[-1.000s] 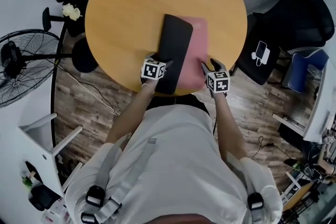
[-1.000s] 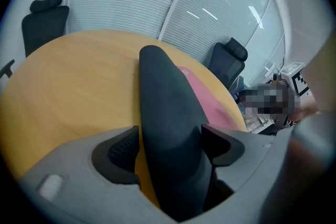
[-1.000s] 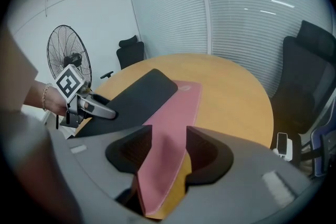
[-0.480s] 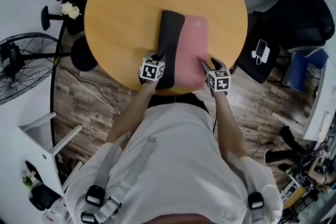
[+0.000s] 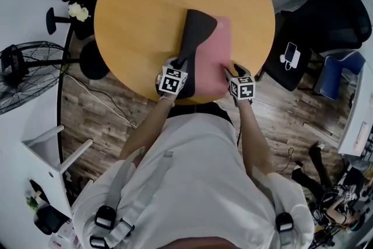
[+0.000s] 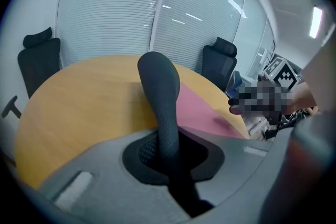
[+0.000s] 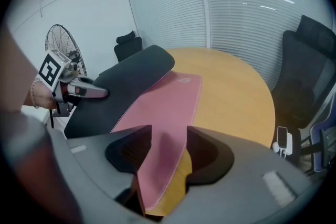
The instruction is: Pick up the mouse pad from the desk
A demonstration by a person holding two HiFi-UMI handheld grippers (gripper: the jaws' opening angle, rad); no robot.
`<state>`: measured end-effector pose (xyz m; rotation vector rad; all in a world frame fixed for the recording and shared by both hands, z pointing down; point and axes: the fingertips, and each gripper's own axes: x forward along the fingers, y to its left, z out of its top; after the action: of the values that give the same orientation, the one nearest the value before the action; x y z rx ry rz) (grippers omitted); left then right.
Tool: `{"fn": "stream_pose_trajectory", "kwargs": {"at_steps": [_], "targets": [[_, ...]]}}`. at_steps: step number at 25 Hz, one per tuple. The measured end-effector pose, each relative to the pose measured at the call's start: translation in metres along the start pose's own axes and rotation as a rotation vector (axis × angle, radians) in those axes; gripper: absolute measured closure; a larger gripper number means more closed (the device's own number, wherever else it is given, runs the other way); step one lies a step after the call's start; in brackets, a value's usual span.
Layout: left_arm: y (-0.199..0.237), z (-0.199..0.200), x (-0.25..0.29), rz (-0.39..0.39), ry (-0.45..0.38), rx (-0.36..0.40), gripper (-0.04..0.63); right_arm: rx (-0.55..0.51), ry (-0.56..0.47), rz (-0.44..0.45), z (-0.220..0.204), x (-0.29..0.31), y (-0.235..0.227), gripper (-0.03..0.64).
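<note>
Your left tool (image 5: 180, 66) has just closed its jaws and now pinches the near end of the black mouse pad (image 5: 195, 32). The pad runs out from between them turned on edge. Its near end is off the tabletop (image 5: 140, 14) and its far end reaches toward the middle. Your right tool (image 5: 231, 74) has its jaws apart around the near corner of the pink mouse pad (image 5: 213, 58), which the black one overlaps along its left edge.
</note>
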<state>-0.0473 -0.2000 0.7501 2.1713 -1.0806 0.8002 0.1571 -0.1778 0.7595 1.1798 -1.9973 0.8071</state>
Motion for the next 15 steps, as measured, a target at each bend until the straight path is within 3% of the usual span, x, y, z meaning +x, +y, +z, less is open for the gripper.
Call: {"fn": "stream_pose_trajectory", "kwargs": {"at_steps": [7,15], "targets": [[-0.007,0.016,-0.009,-0.004,-0.045,0.031,0.558,0.016,0.007,0.002,-0.005,0.002,0.001,0.402],[-0.015,0.031,-0.019,-0.017,-0.068,0.017,0.558,0.014,-0.036,0.003,0.009,-0.005,0.000,0.402]]}}
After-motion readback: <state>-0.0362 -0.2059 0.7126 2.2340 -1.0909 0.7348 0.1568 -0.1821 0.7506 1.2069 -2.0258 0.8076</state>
